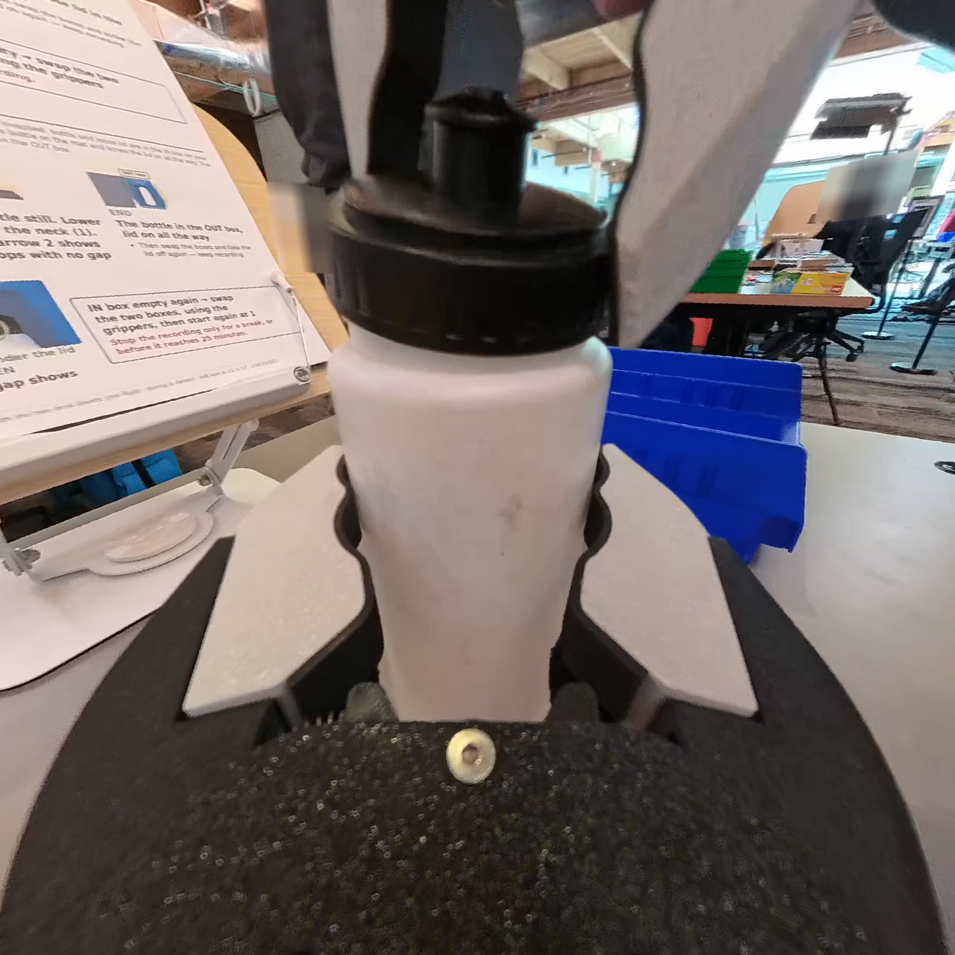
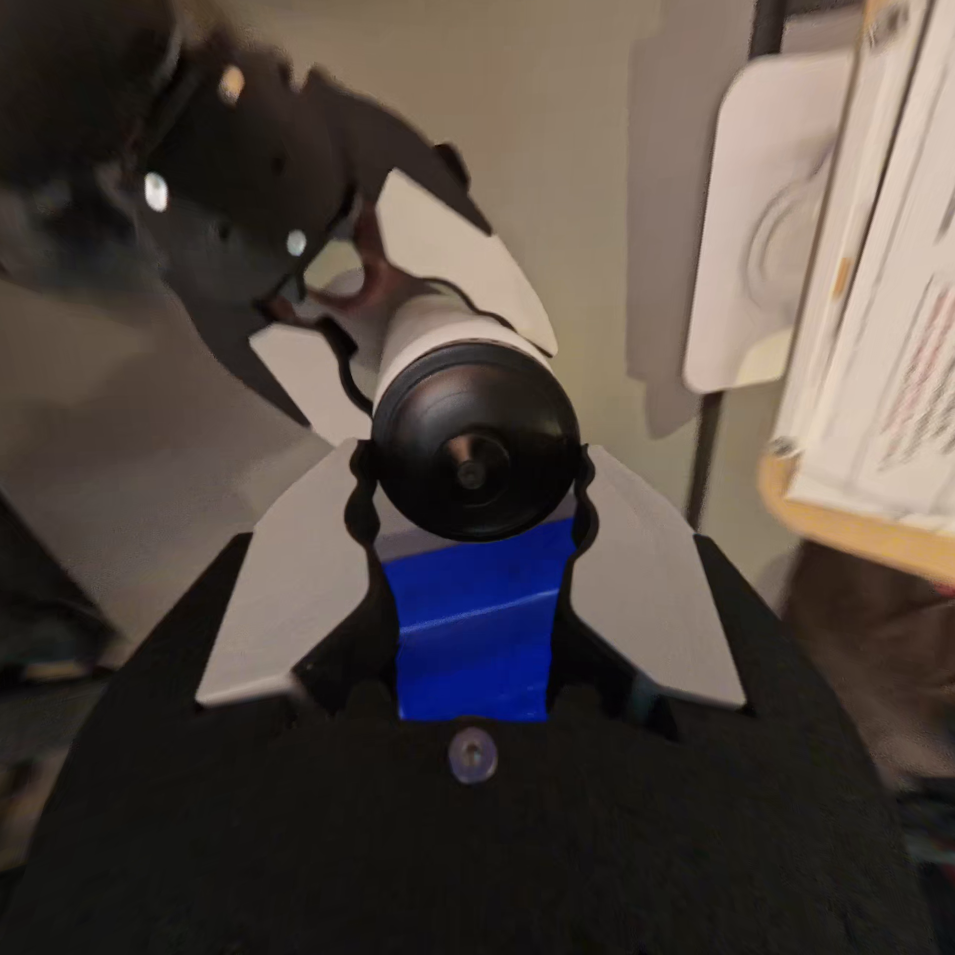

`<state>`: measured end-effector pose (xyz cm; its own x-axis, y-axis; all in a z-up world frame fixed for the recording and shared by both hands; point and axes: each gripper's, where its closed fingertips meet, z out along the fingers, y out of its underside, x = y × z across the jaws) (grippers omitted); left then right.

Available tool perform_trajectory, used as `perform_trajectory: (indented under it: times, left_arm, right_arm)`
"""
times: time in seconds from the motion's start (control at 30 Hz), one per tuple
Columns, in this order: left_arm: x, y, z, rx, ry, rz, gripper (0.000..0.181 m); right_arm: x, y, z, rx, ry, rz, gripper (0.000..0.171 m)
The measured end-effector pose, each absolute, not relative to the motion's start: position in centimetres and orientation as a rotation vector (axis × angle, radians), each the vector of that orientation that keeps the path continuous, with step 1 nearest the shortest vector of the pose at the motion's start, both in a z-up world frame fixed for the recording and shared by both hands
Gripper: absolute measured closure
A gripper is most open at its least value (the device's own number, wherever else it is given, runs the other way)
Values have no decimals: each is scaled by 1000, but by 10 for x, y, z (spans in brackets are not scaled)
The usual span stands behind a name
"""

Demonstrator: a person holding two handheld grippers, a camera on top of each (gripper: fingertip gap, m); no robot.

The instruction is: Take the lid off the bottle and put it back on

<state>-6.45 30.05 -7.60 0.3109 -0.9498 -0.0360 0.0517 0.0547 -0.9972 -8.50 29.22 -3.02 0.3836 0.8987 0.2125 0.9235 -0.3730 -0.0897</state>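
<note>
The white plastic bottle (image 1: 465, 517) is clamped upright by the left gripper (image 1: 470, 465), steadying it above the bench (image 1: 878, 568). The right gripper (image 2: 471, 480) is closed around the black ribbed screw lid (image 2: 473, 444), apparently for twisting; a blue plastic bin (image 1: 713, 439) lies behind.

1. Setting: open-plan workshop or lab hall.
2. Evidence beyond the tool: worktable (image 1: 775, 299) carrying coloured boxes, rolling office chairs (image 1: 827, 336), exposed ceiling beams (image 1: 584, 57).
3. Evidence left of the tool: printed instruction sheet (image 1: 129, 232) on a stand; blue bin (image 1: 723, 455) to the right, on the counter (image 1: 878, 594).
</note>
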Motion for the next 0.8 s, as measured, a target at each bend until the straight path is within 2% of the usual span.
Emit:
perform_trajectory:
  times: [0.17, 0.37, 0.57, 0.8]
  left_arm:
    - [-64, 299, -76, -1253, 965, -979, 95]
    - [-65, 299, -76, -1248, 969, -985, 95]
    - [-65, 298, -76, -1247, 969, -982, 95]
    - [-65, 299, -76, -1253, 966, -980, 95]
  right_arm:
    - [-87, 292, -29, -2072, -2159, -339, 97]
    - [-84, 296, -28, -1873, -2361, -306, 97]
    - [-84, 289, -11, -1846, -2166, -165, 97]
    - [-46, 281, 55, -1847, -1591, -147, 97]
